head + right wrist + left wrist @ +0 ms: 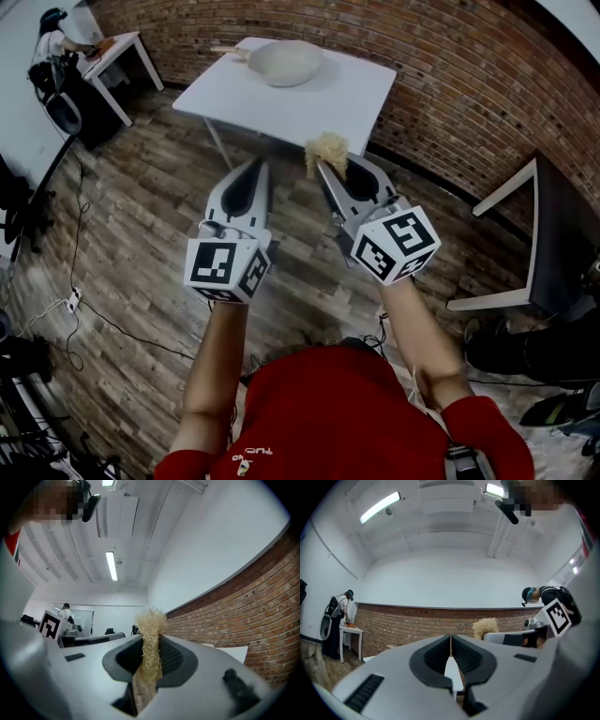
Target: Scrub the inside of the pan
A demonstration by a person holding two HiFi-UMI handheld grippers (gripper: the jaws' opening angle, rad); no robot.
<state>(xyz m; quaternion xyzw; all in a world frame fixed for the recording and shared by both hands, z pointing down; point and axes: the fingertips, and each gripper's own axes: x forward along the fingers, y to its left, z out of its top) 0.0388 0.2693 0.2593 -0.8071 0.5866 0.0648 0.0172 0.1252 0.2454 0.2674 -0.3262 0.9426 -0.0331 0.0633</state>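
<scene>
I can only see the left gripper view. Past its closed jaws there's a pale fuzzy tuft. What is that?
Observer: A straw-coloured scrubber, pinched between the jaws of the right gripper.
Operator: Is there a pan anywhere?
Observer: Yes, the head view shows a pale pan on a white table by the brick wall.
Operator: Are the grippers at it?
Observer: No. Both are held over the wooden floor, short of the table; the left gripper touches nothing.
</scene>
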